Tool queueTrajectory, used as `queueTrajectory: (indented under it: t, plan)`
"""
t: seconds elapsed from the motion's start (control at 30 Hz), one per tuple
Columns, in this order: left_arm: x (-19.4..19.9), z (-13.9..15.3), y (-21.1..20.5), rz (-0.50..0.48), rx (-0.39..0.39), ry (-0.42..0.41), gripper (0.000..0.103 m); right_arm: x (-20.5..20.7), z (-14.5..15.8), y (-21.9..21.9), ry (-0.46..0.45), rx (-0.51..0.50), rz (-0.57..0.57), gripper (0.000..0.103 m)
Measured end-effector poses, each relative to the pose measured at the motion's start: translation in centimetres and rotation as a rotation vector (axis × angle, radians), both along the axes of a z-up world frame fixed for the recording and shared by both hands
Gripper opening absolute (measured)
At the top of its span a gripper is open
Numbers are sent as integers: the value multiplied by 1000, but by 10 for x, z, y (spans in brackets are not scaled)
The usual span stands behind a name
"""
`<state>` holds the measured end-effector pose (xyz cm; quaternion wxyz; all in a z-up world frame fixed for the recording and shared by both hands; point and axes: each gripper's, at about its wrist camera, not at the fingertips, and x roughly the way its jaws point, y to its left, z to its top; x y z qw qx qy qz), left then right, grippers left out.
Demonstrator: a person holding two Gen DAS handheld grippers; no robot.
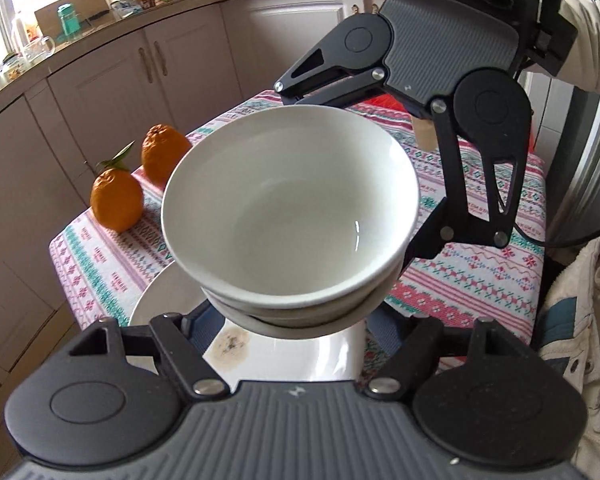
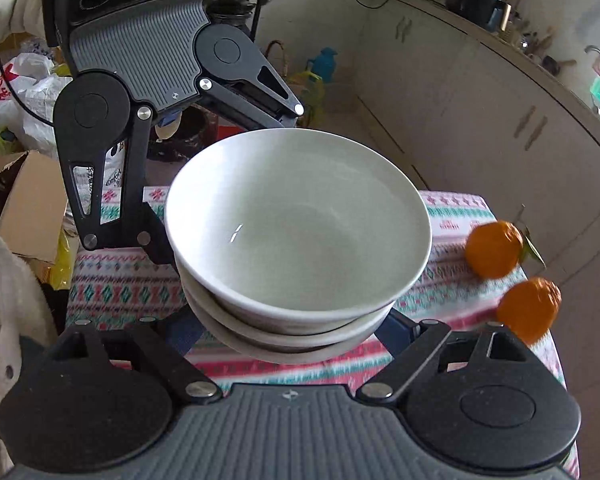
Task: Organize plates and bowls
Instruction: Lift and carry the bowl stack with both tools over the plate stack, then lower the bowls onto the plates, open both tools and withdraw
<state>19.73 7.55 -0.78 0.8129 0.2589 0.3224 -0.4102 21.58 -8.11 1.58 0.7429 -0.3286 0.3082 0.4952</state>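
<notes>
Stack of 3 nested white bowls [image 1: 288, 216] held clear of the counter [image 1: 480, 280], above the patterned cloth, carried between both tools from opposite sides. Left hand-held gripper [image 1: 296, 320] closed against the stack's lower rim at 6 o'clock in its own view; fingertips hidden beneath the bowls. Right hand-held gripper [image 2: 296, 336] likewise clamped on the stack at 6 o'clock in the right wrist view, pads hidden. White plate [image 1: 300, 356] with a brown stain lying on the cloth directly beneath the stack in the left view. 2 oranges [image 1: 140, 184] resting at 9 o'clock near the counter edge.

Risks judged from this position:
- Stack tilted; smooth glazed bowls likely to slide apart if either grip loosens or the 2 sides move unevenly.
- Grip on the lower bowls only; top bowl unrestrained.
- Oranges close to the edge; a nudge could roll them off.
</notes>
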Motion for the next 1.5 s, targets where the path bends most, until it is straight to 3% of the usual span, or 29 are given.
queueTrajectory:
  t: [0.3,0.87,1.0,1.07,1.13,1.27,1.37,1.5]
  plan:
    - [20,-14,29,74,20,28,78,33,-21,37,50,3,31,92]
    - [33,-29,39,103,-18,76,79,54,-40,36,135,29,-13,93]
    - [28,-30,38,110,-10,29,80,57,-43,36,131,34,-30,93]
    - [25,-31,38,126,-9,8,85,56,-44,36,126,39,-37,94]
    - [21,-31,40,146,-28,-15,94,52,-42,33,118,50,-49,102]
    - [7,-28,46,210,-65,-48,95,39,-37,23,95,63,-97,103]
    - [-13,-24,52,284,-127,-107,101,24,-30,11,65,77,-179,103]
    - [-45,-15,50,461,-207,-233,102,0,-22,-2,3,87,-394,103]
